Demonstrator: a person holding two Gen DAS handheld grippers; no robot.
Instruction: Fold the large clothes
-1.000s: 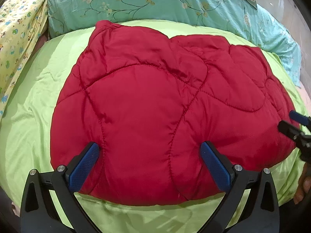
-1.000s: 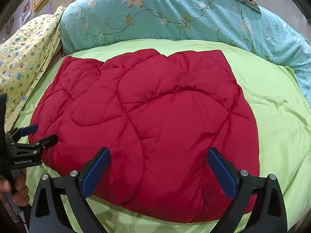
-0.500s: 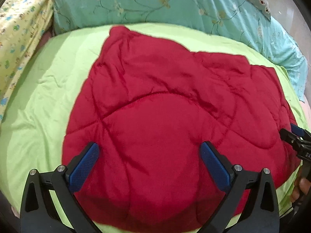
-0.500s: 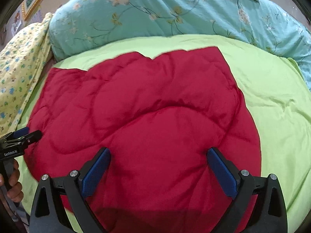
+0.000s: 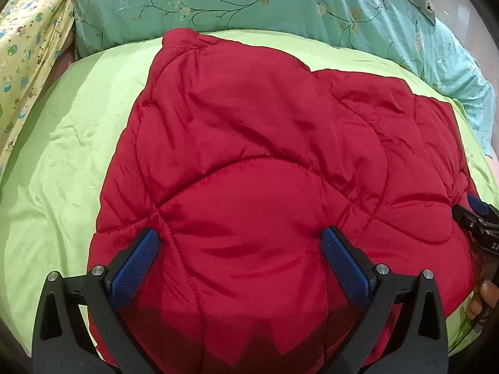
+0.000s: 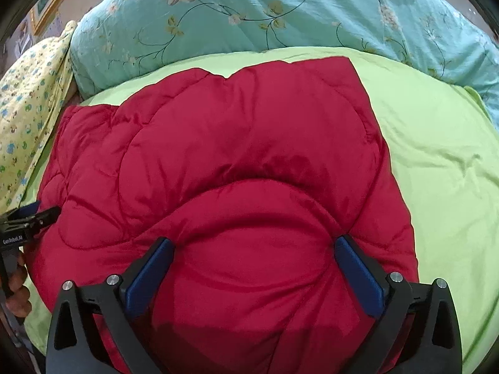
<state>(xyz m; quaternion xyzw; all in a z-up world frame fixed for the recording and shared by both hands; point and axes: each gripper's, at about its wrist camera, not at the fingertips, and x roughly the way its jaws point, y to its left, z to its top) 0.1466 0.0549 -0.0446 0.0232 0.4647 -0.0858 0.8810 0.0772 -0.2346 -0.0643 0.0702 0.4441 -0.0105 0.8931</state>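
Observation:
A red quilted padded garment (image 5: 265, 155) lies spread on the light green bedsheet (image 5: 71, 143); it also shows in the right wrist view (image 6: 237, 155). My left gripper (image 5: 240, 249) is open, its blue pads wide apart over the garment's near left part. My right gripper (image 6: 252, 258) is open too, over the garment's near right part. Each gripper shows at the edge of the other's view: the right one (image 5: 477, 215) at the garment's right edge, the left one (image 6: 28, 218) at its left edge. The garment's near hem is hidden under the gripper frames.
A teal floral duvet (image 5: 249, 3) is piled along the far side of the bed, also in the right wrist view (image 6: 280, 12). A yellow printed cloth (image 5: 28, 40) lies at the far left. Green sheet (image 6: 443, 155) lies bare right of the garment.
Both grippers have moved forward and lower over the garment, which now fills more of each view; its near hem has passed under the gripper frames. Both stay open.

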